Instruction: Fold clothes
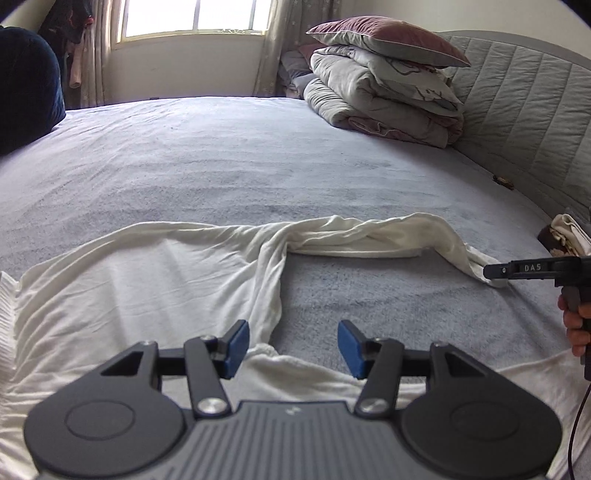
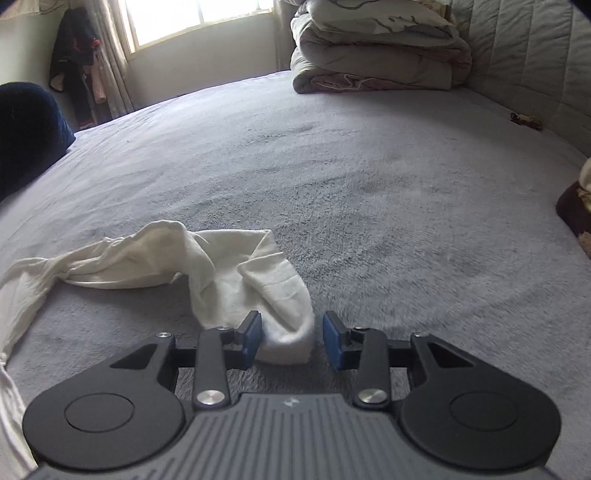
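Note:
A white long-sleeved garment (image 1: 147, 280) lies spread on the grey bed cover (image 1: 258, 166). One sleeve (image 1: 369, 232) stretches to the right across the bed. My left gripper (image 1: 293, 345) is open and empty, just above the garment's near edge. My right gripper (image 2: 291, 339) is open, its jaws standing on either side of the sleeve's cuff end (image 2: 284, 332) without pinching it. In the left wrist view the right gripper (image 1: 491, 272) shows at the far right with its tip at the sleeve end.
Folded quilts with a pillow on top (image 1: 384, 85) sit at the far right by the padded headboard (image 1: 524, 122). A dark blue object (image 1: 26, 88) is at the far left. A brown and cream item (image 1: 565, 236) lies at the right edge. A window (image 1: 192, 18) is behind.

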